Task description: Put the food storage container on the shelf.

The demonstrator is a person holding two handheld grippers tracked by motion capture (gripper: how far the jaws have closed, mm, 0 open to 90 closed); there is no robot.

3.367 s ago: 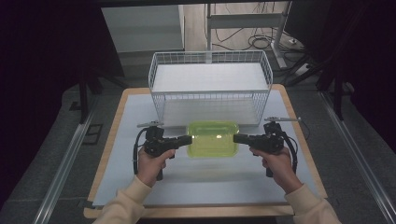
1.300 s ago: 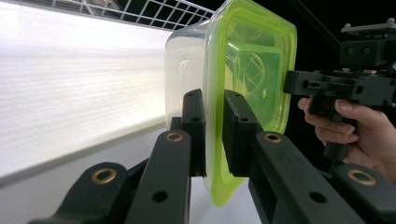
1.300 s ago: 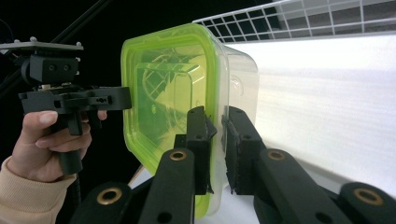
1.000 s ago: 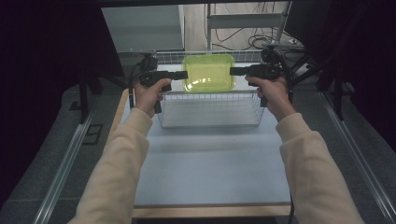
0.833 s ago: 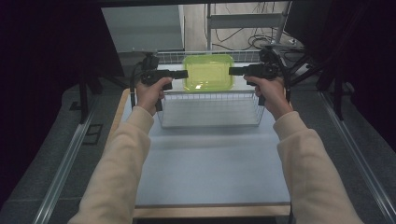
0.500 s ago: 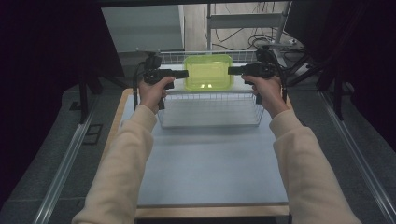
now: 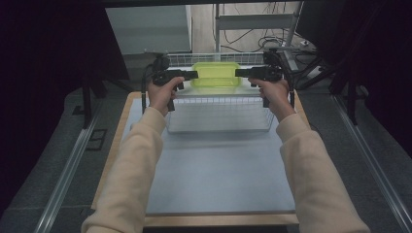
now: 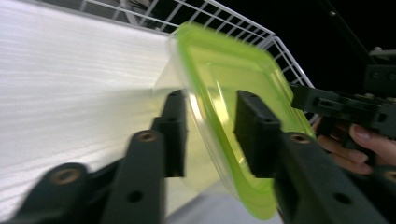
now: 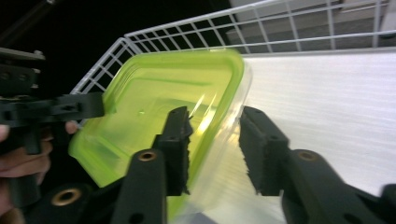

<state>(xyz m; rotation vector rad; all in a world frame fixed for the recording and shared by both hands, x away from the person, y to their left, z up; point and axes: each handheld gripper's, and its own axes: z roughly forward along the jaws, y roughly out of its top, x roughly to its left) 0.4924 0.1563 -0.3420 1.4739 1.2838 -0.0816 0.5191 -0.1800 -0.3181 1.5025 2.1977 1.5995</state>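
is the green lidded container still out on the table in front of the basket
No, the green-lidded container sits inside the wire basket at the table's far end.

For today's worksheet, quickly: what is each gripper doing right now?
Left gripper: jaws just opened, pads off the green-lidded container rim between them.
Right gripper: likewise open, container rim between its jaws.

Wood-edged table point(image 7: 119, 141) w/ pale blue mat point(image 7: 218, 170); white wire basket point(image 7: 218, 114) on mat.
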